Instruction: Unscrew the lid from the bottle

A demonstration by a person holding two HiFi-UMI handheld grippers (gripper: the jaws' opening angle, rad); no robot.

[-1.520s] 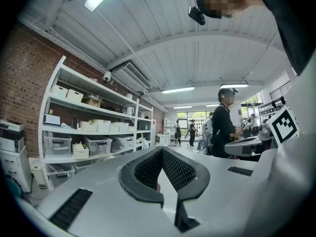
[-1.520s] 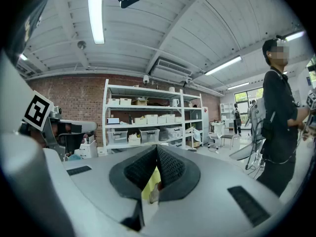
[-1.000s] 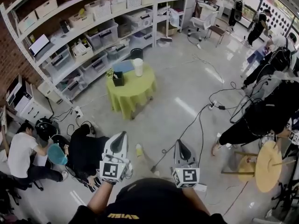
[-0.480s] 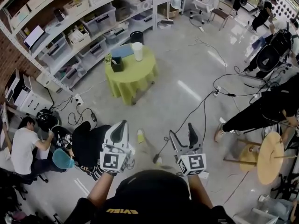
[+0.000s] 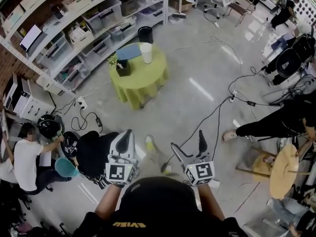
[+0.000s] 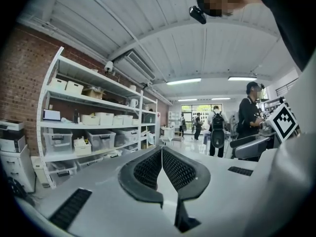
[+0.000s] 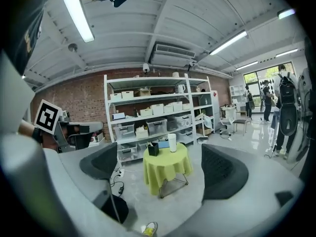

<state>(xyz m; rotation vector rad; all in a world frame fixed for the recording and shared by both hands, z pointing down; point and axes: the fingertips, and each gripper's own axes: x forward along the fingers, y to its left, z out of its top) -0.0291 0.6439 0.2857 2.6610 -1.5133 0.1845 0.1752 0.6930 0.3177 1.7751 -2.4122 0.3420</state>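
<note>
The white bottle [image 5: 145, 53] stands upright on the green-clothed round table [image 5: 143, 83], its long axis vertical, well apart from both tongs; just beside it a small black pot [image 5: 124, 69] holds a sprig of green; clear bins [image 5: 94, 46] on the shelving behind hold oddments too small to tell; the left gripper [image 5: 129, 132] is pressed closed on nothing; the right gripper [image 5: 187, 139] has just been opening and gapes wide, empty.
</note>
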